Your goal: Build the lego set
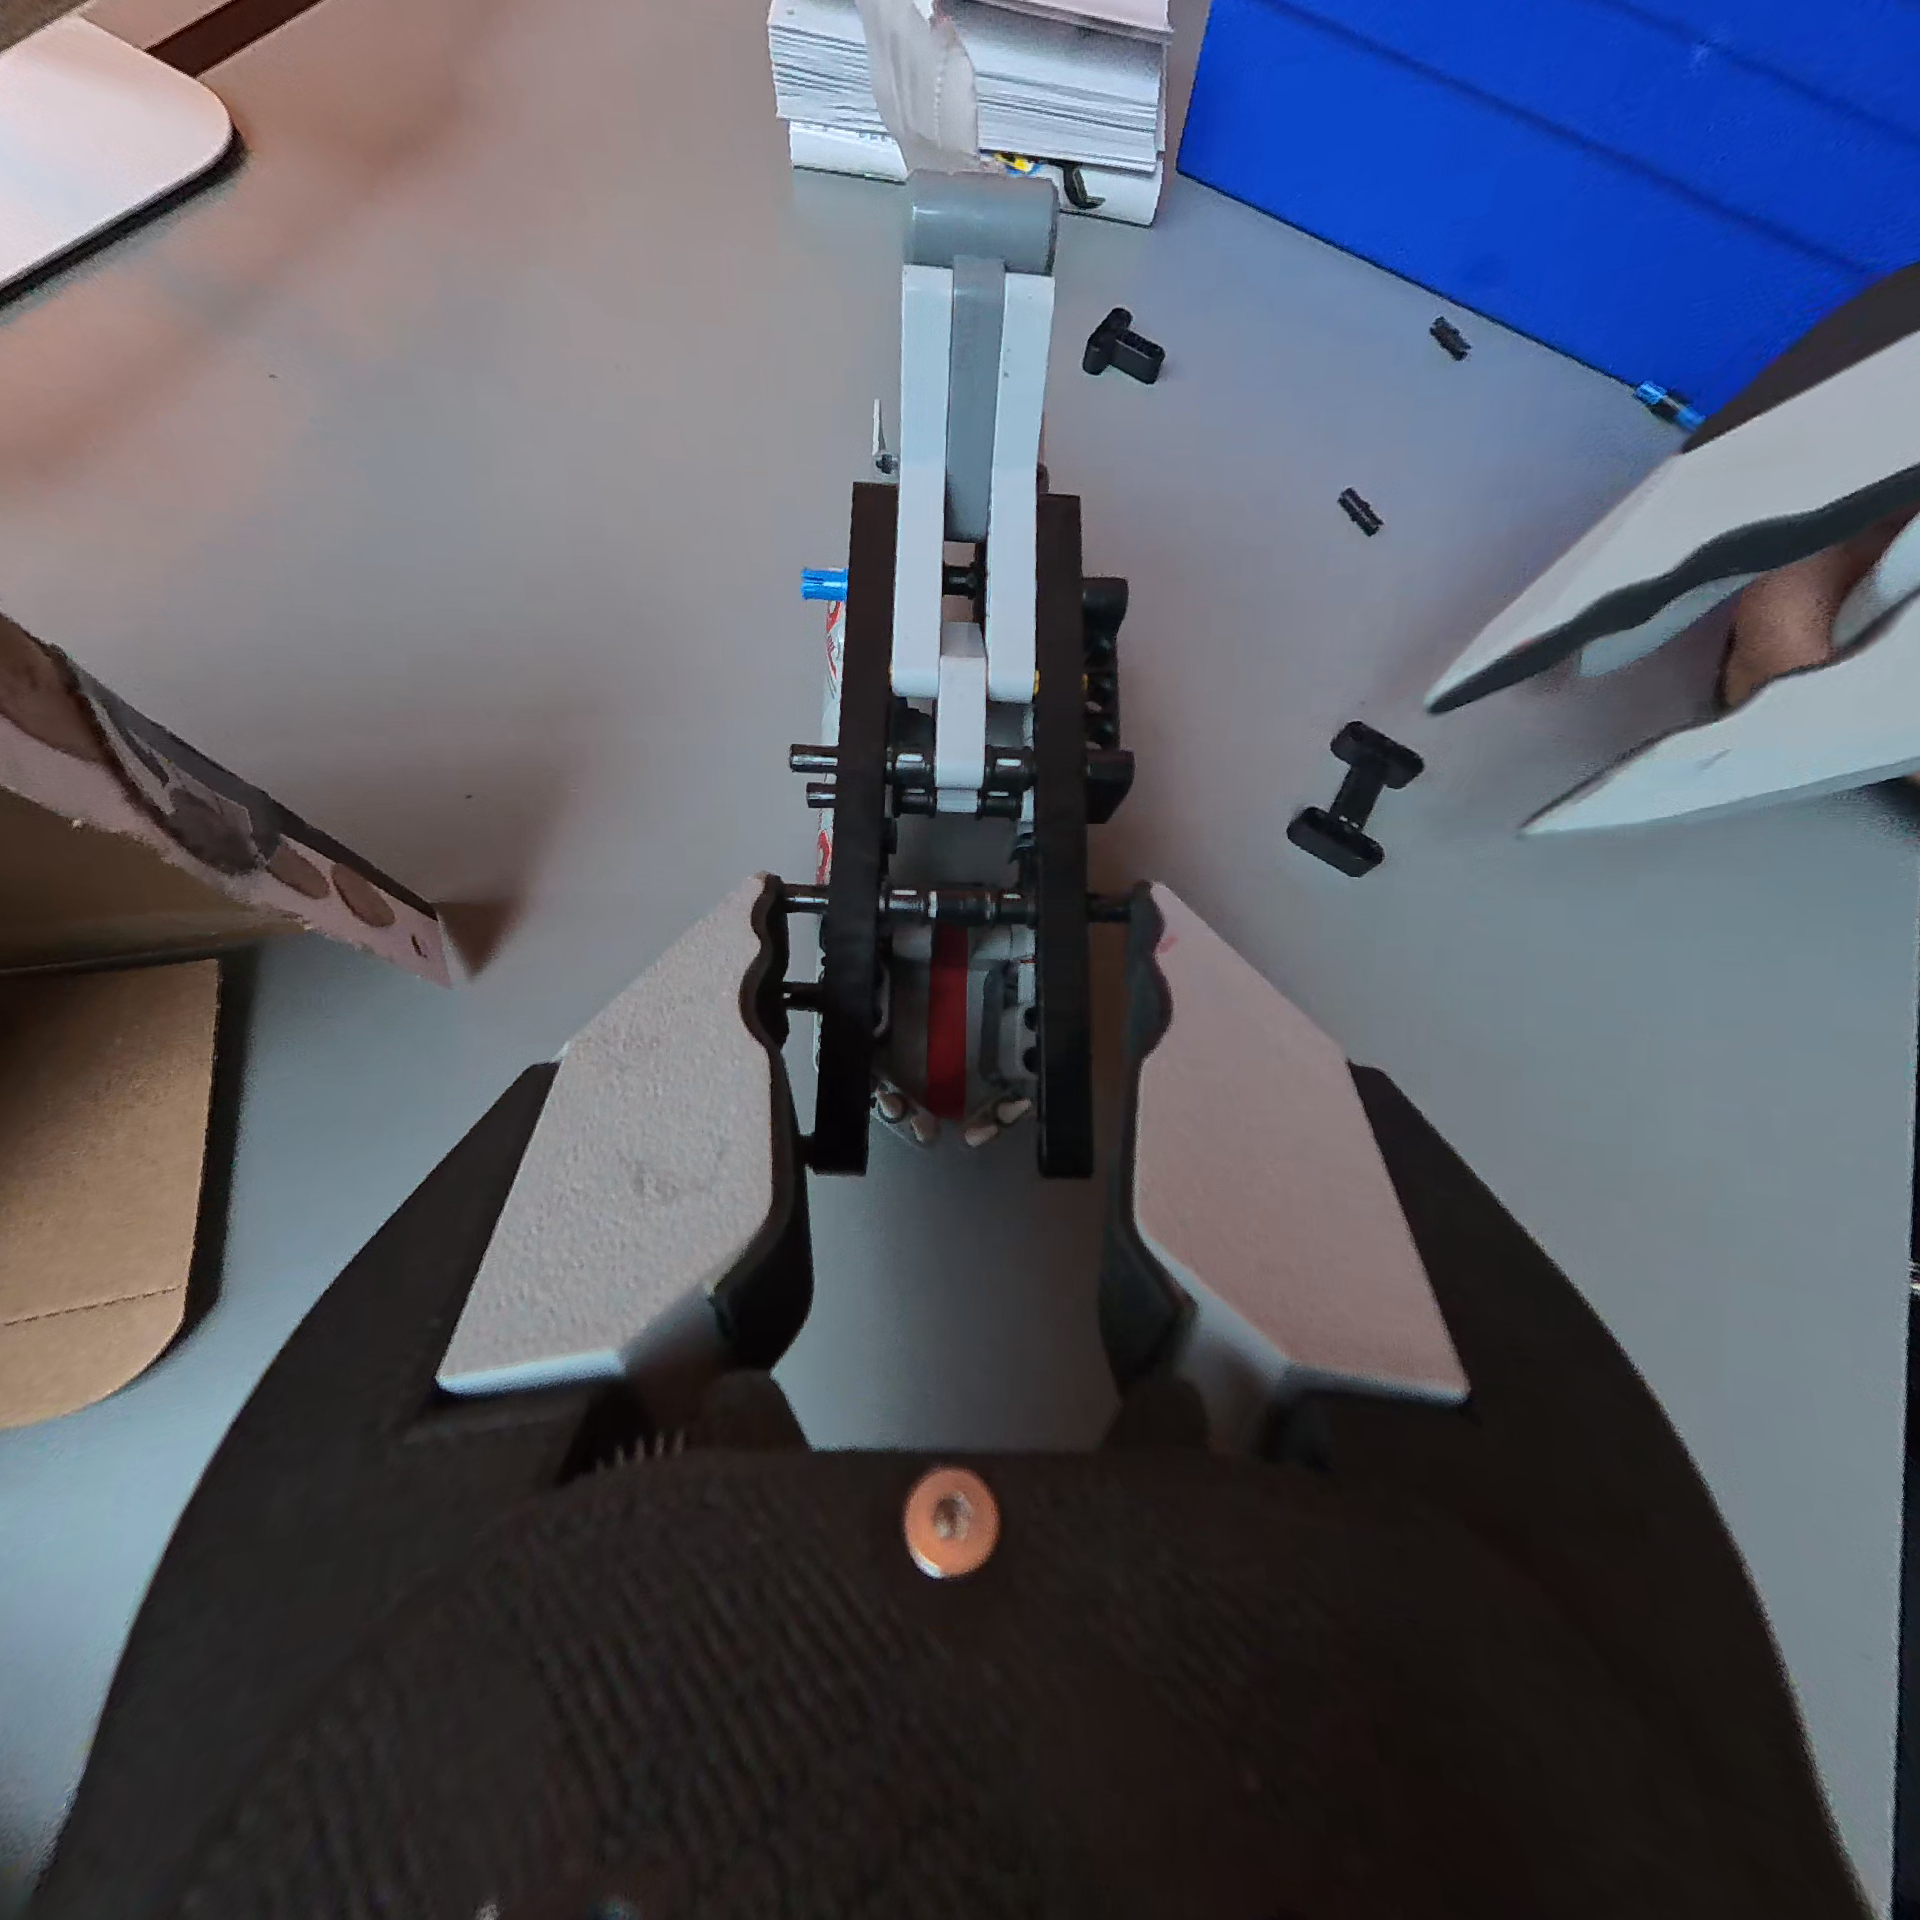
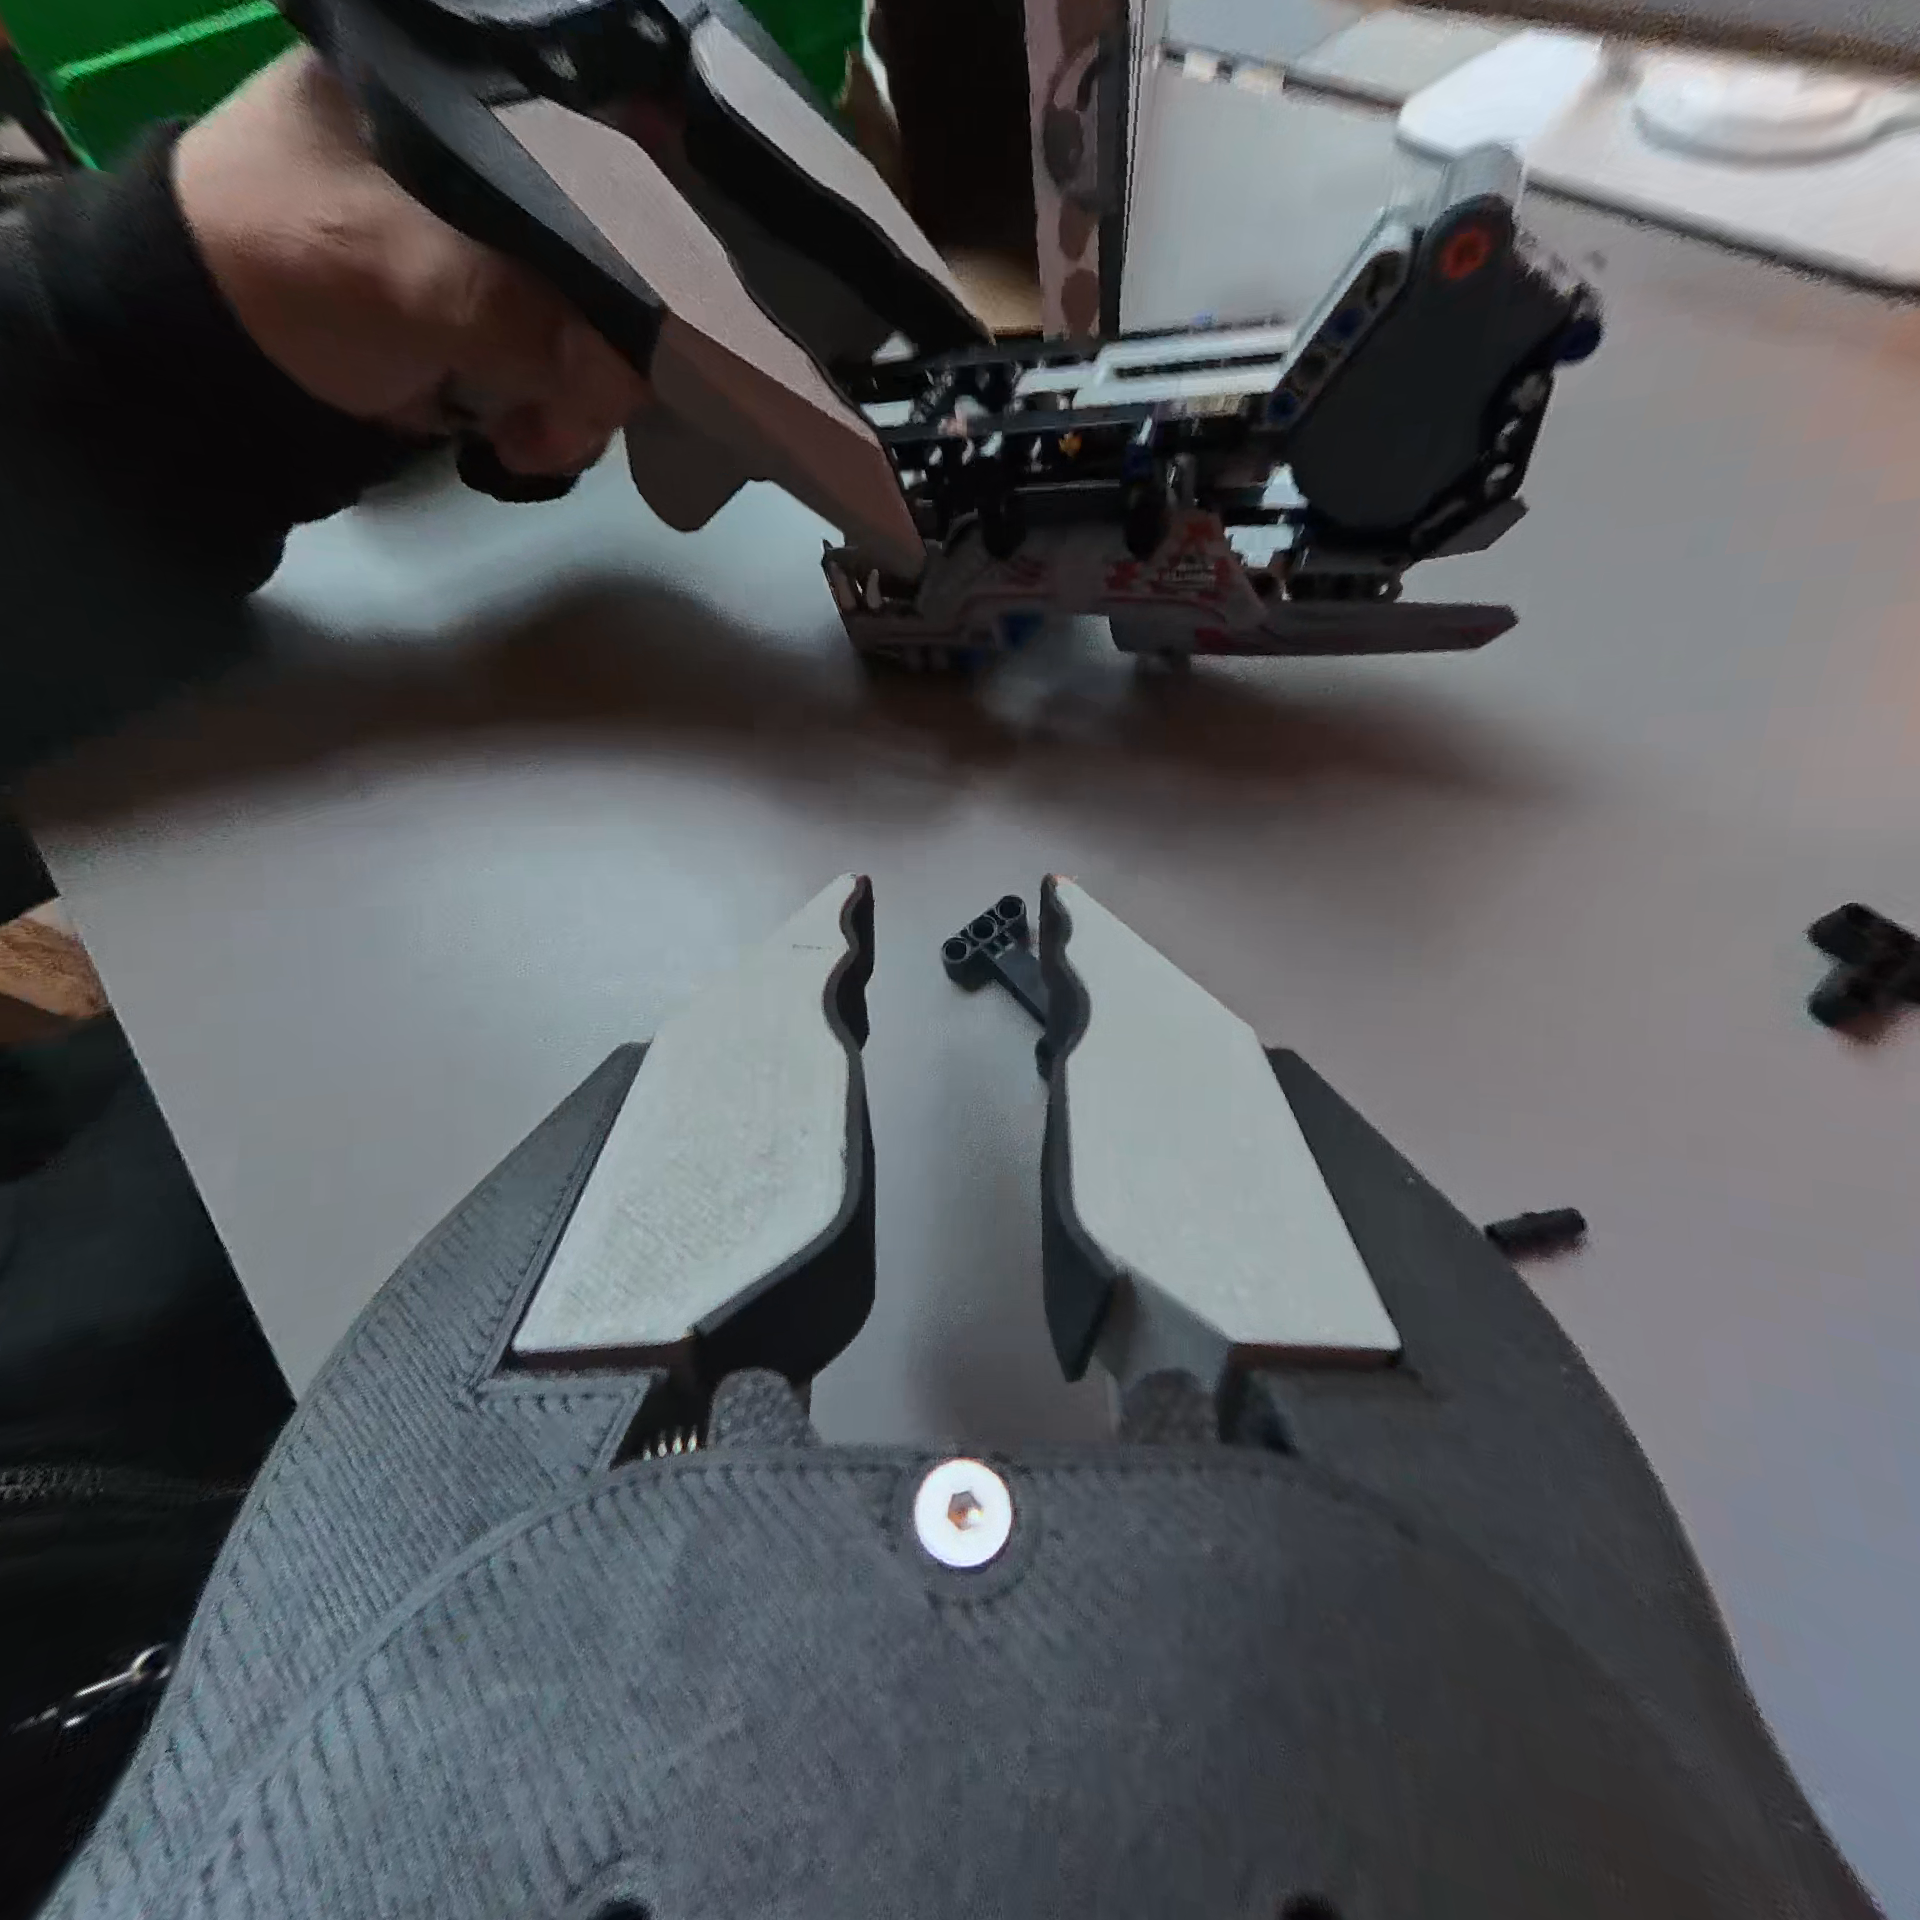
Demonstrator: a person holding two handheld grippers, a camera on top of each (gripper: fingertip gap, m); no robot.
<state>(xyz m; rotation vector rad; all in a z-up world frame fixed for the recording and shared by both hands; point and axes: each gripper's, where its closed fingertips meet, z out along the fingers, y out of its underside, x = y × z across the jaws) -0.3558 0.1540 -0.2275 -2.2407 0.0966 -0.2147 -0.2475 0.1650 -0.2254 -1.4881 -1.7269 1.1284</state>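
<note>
The partly built Lego model, grey and white with black beams, stands on the grey table. My left gripper is shut on its near end, with the fingers pressing on black pins at both sides. In the right wrist view the model shows side-on, with the left gripper on its left end. My right gripper is open and low over the table. A black H-shaped piece lies between its fingertips, close to the right finger and partly hidden by it. In the left wrist view this piece lies just in front of the right gripper.
Loose black pieces lie on the table: a T-shaped one, small pins and a blue pin. A blue bin and a stack of booklets stand at the back. A cardboard box is at the left.
</note>
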